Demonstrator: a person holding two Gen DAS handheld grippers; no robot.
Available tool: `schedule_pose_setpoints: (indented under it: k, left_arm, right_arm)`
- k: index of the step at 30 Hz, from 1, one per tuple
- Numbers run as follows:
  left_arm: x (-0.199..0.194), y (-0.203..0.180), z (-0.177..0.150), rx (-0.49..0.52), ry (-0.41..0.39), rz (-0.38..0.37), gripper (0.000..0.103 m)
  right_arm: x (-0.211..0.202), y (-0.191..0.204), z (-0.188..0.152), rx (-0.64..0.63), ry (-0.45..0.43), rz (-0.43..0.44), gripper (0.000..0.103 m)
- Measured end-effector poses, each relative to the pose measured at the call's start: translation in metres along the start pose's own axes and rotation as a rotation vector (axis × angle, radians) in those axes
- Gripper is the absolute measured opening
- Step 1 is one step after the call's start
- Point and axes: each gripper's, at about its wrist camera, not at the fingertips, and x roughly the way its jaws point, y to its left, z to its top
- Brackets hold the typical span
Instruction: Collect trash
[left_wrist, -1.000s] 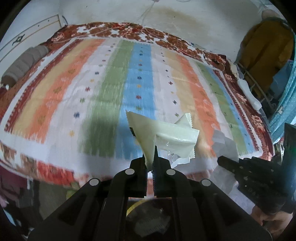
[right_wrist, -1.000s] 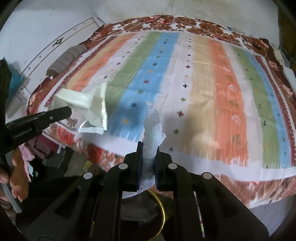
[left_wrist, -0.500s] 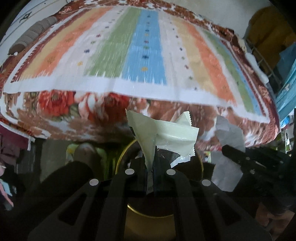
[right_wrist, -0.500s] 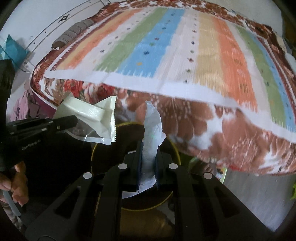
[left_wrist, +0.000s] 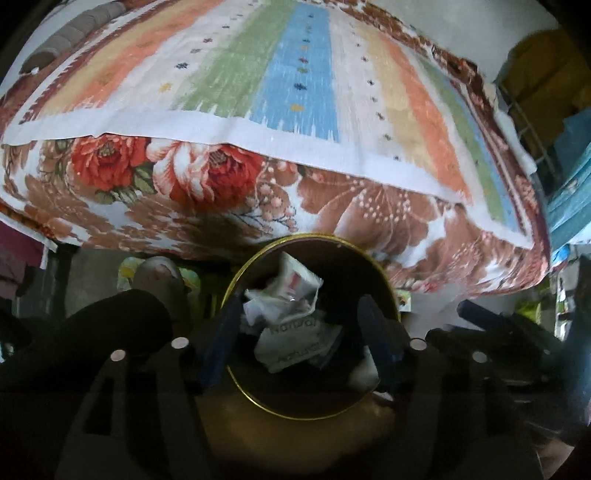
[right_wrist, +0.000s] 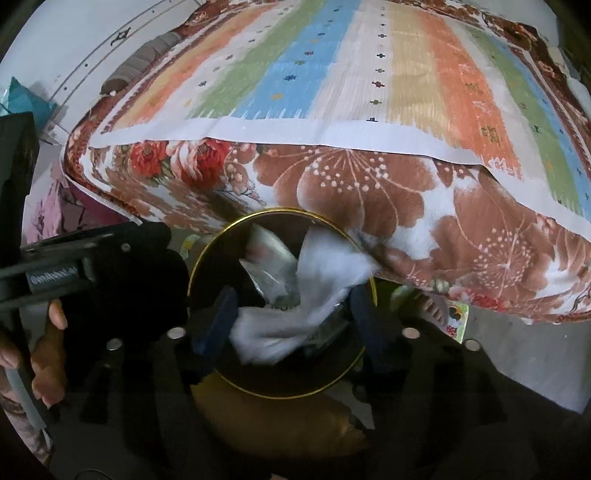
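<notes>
The left gripper (left_wrist: 301, 332) is pointed steeply down over a round bin with a gold rim (left_wrist: 236, 280), which stands on the floor just in front of the bed edge. Its jaws have just been opening and are now spread wide apart, one blue-padded finger (left_wrist: 221, 332) seen at each side of the bin's mouth, with nothing pressed between them. Directly ahead of and below the fingers, crumpled wrappers (left_wrist: 291, 317) are seen lying inside the bin; printed lettering is visible on one of them, but it is too blurred to be read surely.

The right gripper (right_wrist: 291, 321) is held over the same bin (right_wrist: 207, 254), beside the left one. Its jaws have also just been opening and are parted, and no grip is kept on anything. A white crumpled tissue (right_wrist: 317, 280) is seen between and just beyond its fingers, loose, blurred, and lying over the other trash in the bin's mouth, its far corner reaching the rim.

In the right wrist view the left gripper's black body is seen to the left of the claw, with the person's hand (right_wrist: 44, 354) wrapped around its handle.

Beyond both claws, a bed is covered by a floral blanket (left_wrist: 166, 177), and a striped cloth (left_wrist: 295, 74) in orange, green, blue and cream is spread on top of it.
</notes>
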Motion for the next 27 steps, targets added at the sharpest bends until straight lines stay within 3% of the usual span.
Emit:
schedule_pose_setpoints:
  k: [3,7,12,20,27]
  left_arm:
    - [-0.014,-0.001,-0.008,0.031,-0.036,-0.025,0.086]
    - [-0.034,-0.003,-0.03,0.115,-0.11,-0.023,0.097]
    - [-0.041,-0.008,-0.049,0.198,-0.155,0.021,0.097]
    - [-0.035,-0.004,-0.066,0.212,-0.145,0.044,0.097]
    - [-0.035,-0.012,-0.072,0.244,-0.161,0.067,0.097]
  right_arm:
    - [-0.011,0.001,-0.007,-0.01,-0.042,0.007,0.076]
    - [-0.029,-0.005,-0.024,0.01,-0.109,0.036,0.095]
    - [-0.049,-0.002,-0.047,0.014,-0.193,0.024,0.094]
    - [-0.054,0.011,-0.072,-0.027,-0.216,0.028,0.094]
    - [-0.053,0.012,-0.073,-0.025,-0.214,0.028,0.095]
